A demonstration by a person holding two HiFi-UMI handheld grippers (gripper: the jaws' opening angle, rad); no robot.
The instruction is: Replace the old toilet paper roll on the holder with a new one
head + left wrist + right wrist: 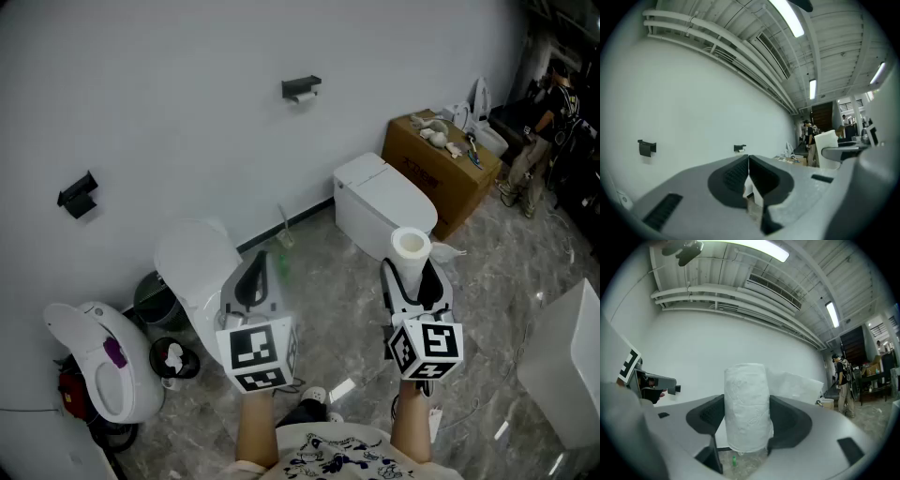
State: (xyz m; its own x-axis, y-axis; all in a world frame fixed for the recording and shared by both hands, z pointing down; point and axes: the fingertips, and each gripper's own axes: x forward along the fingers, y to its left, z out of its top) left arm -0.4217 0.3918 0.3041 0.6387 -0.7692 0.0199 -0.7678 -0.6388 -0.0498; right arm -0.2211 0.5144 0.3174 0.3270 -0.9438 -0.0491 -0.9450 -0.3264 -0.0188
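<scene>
1. At the far left a black bracket [78, 195] hangs on the white wall [187, 94]. A dark bin [150, 298] stands on the floor [328, 309] below it.
2. The left gripper [258, 267] is held level over the grey floor and points towards the wall. Its fingers [766, 178] are pressed together with nothing between them.
3. Further right, far up the wall, is the black paper holder [301, 87]. A small white remnant of the old roll [305, 97] shows on it. The holder is well apart from both grippers.
4. A white toilet [380, 202] stands against the wall to the right of the holder.
5. The right gripper [411, 270] is level, near the toilet. Its fingers [787, 420] are spread wide and clamped on the sides of the new paper roll [746, 404], which stands upright between them.
6. At the far right a cardboard box [441, 164] sits by the wall with odds and ends on top.
</scene>
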